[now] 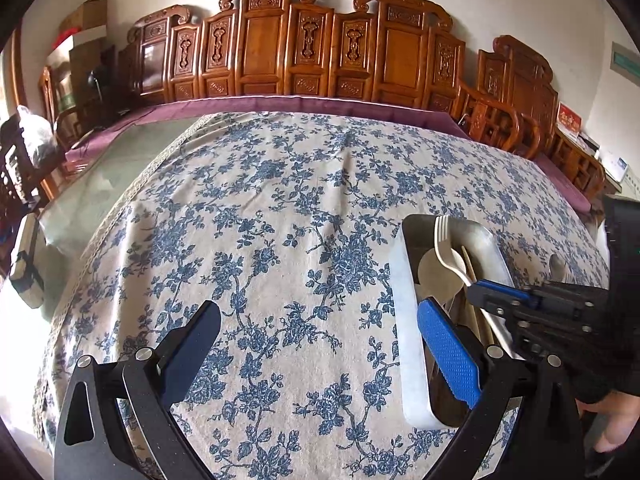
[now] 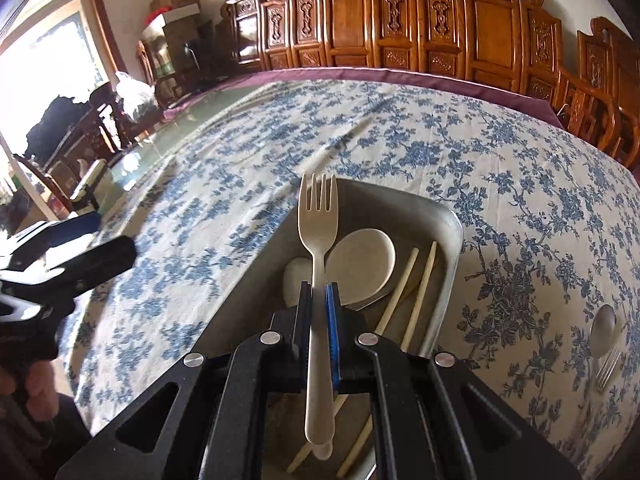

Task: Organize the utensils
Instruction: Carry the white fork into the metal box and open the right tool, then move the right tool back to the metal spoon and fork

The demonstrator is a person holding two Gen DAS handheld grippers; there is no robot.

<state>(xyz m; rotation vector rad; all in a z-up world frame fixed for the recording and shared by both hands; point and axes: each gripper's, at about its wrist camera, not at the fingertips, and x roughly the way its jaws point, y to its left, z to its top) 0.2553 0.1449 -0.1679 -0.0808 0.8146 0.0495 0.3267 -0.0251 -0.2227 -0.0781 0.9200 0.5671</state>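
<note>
Closest, the right gripper (image 2: 318, 300) clamps a pale fork (image 2: 317, 248) by its handle, tines forward over the metal tray (image 2: 452, 240), hiding part of the spoons (image 2: 364, 264) and chopsticks (image 2: 424, 280) inside, while the left gripper (image 1: 320, 340) gapes empty over bare floral cloth (image 1: 280, 200) beside the tray's rim.

In the tray (image 2: 454, 232): one fork (image 2: 318, 248), two spoons (image 2: 366, 264), two chopsticks (image 2: 420, 280). Right of the tray: one metal spoon (image 2: 602, 330), one metal fork (image 2: 608, 368).
</note>
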